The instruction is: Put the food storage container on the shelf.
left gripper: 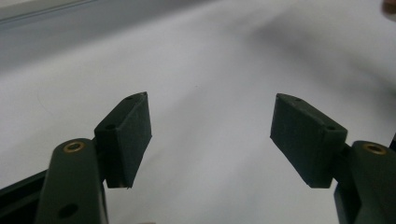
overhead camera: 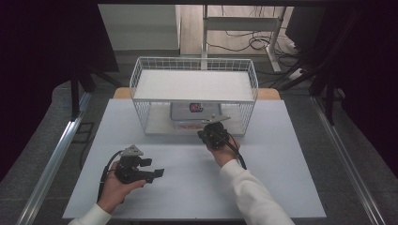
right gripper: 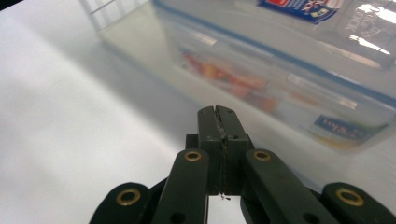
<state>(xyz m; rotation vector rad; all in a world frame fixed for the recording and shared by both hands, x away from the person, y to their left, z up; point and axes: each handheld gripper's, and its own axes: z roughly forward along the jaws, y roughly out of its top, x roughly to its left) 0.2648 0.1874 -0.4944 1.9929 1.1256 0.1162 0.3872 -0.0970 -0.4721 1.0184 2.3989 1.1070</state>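
Observation:
A clear plastic container with a blue-edged lid and a red and blue label sits on the lower level of a white wire rack. In the right gripper view the container is close ahead, with orange and red contents blurred inside. My right gripper is shut with nothing between its jaws, its tip just short of the container's front wall. My left gripper is open above the bare white table at the front left, holding nothing.
The rack stands at the table's far middle, and its solid top shelf covers most of the container. A wooden edge shows behind the table. Metal rails run along both sides, with cables and a stand on the floor beyond.

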